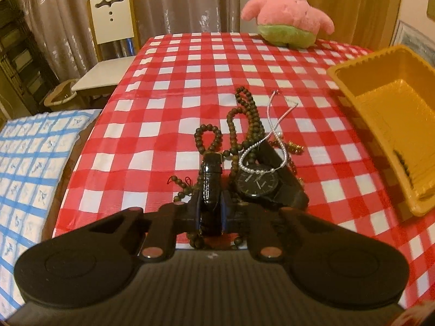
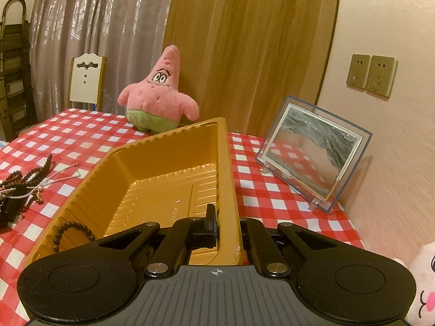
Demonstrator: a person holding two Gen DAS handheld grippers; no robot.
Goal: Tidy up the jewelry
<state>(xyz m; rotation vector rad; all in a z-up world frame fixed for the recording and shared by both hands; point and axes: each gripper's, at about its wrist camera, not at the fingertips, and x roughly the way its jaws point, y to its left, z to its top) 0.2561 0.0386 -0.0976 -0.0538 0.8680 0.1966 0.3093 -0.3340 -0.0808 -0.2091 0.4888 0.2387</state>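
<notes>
The tangled heap of jewelry [image 1: 244, 146] lies on the red-and-white checked tablecloth [image 1: 174, 81], just ahead of the left gripper [image 1: 211, 212]. In it are a long strand of dark brown wooden beads [image 1: 244, 119], a thin silvery pearl-studded cord [image 1: 269, 135] looped over the top, a black round-faced wristwatch [image 1: 257, 182] with its band lying under the beads, and a small gold-coloured trinket [image 1: 295, 146] at the right edge of the pile. The left gripper's jaws are closed narrowly on a glossy black leather strap [image 1: 210, 179], which stands up between the blue-edged pads — beads trail under and beside it.

To the right of the heap, well apart from it, sits the rectangular ribbed yellow plastic tray [image 2: 152, 163]. A small dark beaded bracelet [image 2: 70, 233] already lies in its near left corner. The right gripper [image 2: 225, 225] is clamped on the tray's near right wall: one finger [image 2: 210, 222] shows inside the tray, the other is hidden outside the rim.

Farther off on the cloth stand a pink starfish plush toy with green shorts [image 2: 160, 95] and a clear-framed sand picture [image 2: 312, 152] — it leans near the wall. A white-backed wooden chair [image 1: 111, 27] stands beside the table's far left corner.
</notes>
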